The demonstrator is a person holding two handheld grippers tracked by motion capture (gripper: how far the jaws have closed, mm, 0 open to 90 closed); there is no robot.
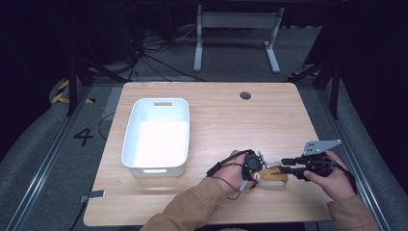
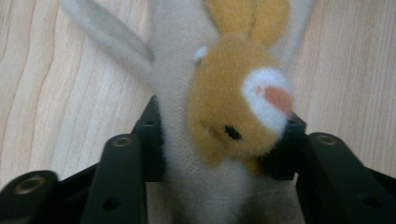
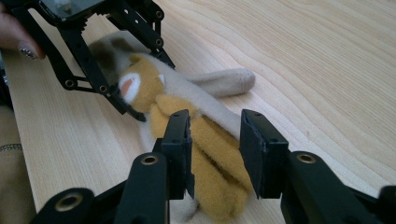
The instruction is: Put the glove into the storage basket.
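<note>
The plush toy (image 1: 273,174) lies flat on the wooden bench (image 1: 221,120), near the front edge and to the right of the middle, and we have both tools on it at once. It is a soft rabbit-like figure, cream in the body with yellow-orange fur, a white muzzle and a pink nose.

In the left gripper view the toy (image 2: 224,107) sits between the two black jaws, head end toward the camera, and the pads press into the cream cloth on either side. Our left gripper (image 1: 253,166) has therefore closed on the head end of the toy. One cream limb stretches away across the bench at the upper left of that view.

In the right gripper view our right gripper (image 3: 215,144) straddles the yellow-orange part of the toy (image 3: 205,140). Its jaws stand partly open on either side of the fur, close to it, but we cannot tell whether the pads actually touch it. Farther off in the same view the left gripper (image 3: 128,100) grips the head.

From the high view, our right gripper (image 1: 284,166) comes in from the right and the left one from the left, so the two meet over the toy. A white plastic bin (image 1: 130,139) stands well apart to the left on the bench.
</note>
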